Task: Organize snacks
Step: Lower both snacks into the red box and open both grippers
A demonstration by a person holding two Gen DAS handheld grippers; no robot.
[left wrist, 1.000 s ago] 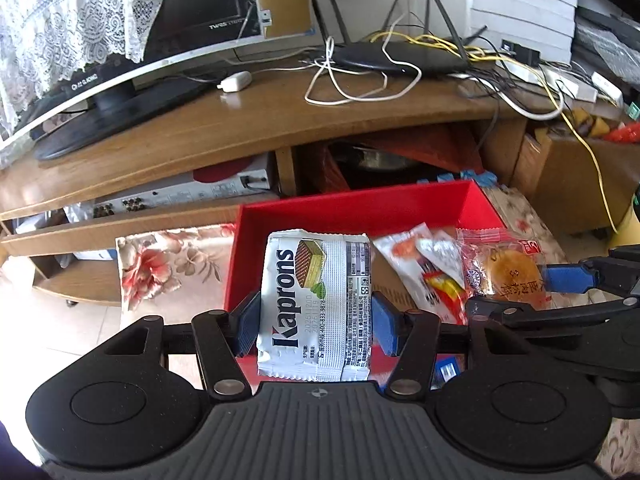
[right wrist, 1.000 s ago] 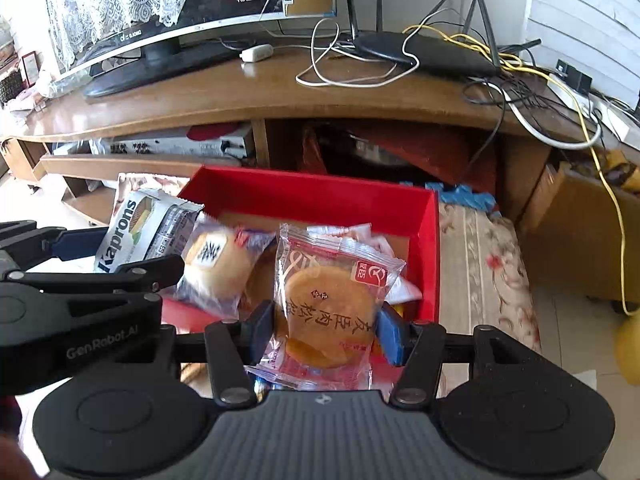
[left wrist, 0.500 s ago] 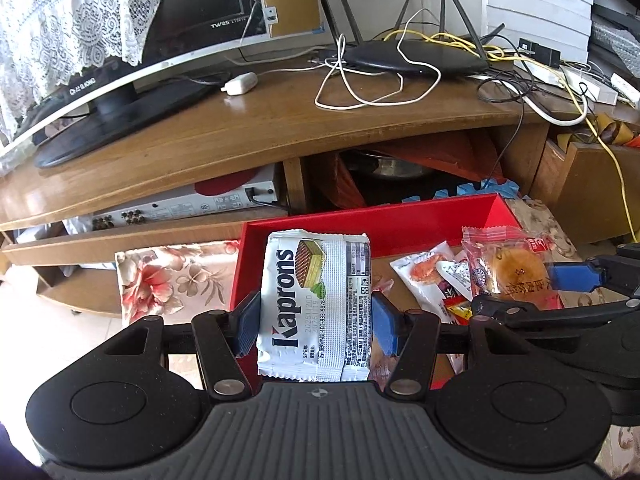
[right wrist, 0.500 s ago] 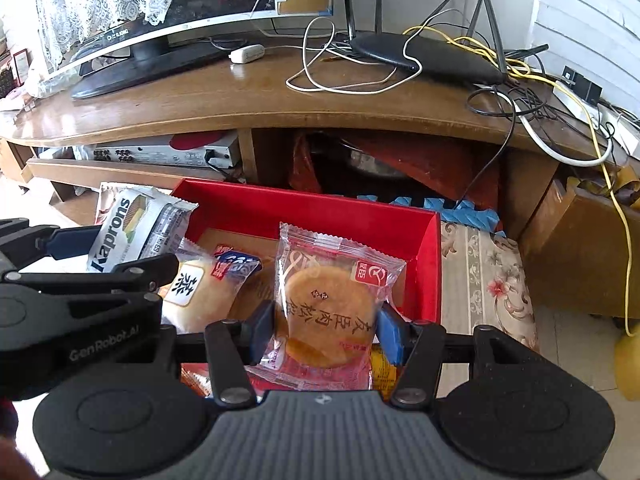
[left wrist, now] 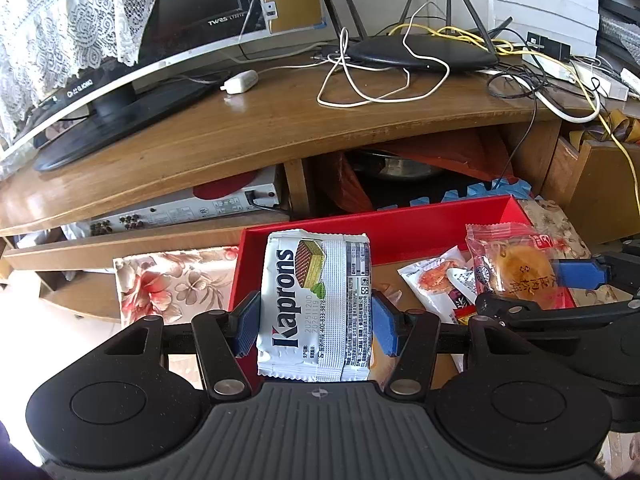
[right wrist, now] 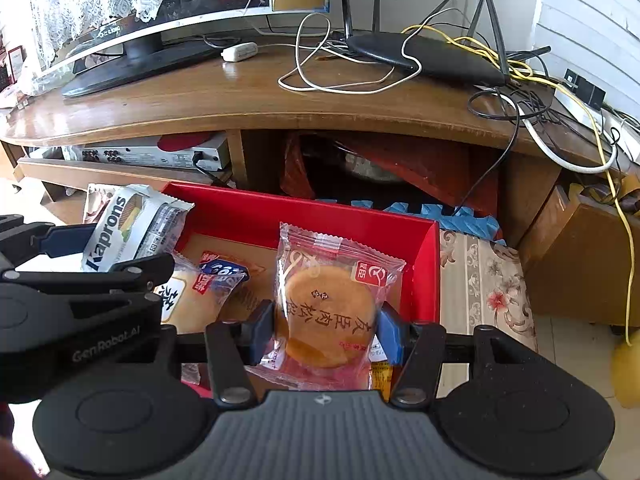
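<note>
A curved wooden table (left wrist: pixel 248 128) fills the background; on it stand a monitor (left wrist: pixel 132 40) half covered with a lace cloth (left wrist: pixel 60 20), a black router (left wrist: pixel 416 54) with upright antennas, a white adapter (left wrist: pixel 240 82) and tangled white and yellow cables (left wrist: pixel 372 88); on the shelf below the table lies a silver audio device (left wrist: pixel 184 208). In front of this furniture stands an open red box (right wrist: pixel 312 212) on a floral cloth (right wrist: pixel 484 280); a brown insert covers the bottom of the box.

The left tool (left wrist: pixel 316 326) pinches a white Kaprons wafer pack (left wrist: pixel 316 304) between its blue pads; the pack stands upright, above the left near part of the red box. The right tool (right wrist: pixel 326 332) pinches a clear pack with a round pastry (right wrist: pixel 332 312), red characters printed on it; this pack also stands upright, above the right near part of the box, close to the right wall. The two tools are side by side, each one visible at the edge of the other view.

Inside the box lie more snacks: a soft cake in a clear wrapper with a blue label (right wrist: pixel 204 288), just beside the left tool, and a white and orange snack packet (left wrist: pixel 436 280) between the two held packs; whether they touch each other I cannot tell. A small orange packet (right wrist: pixel 380 376) shows below the pastry pack, mostly hidden.
</note>
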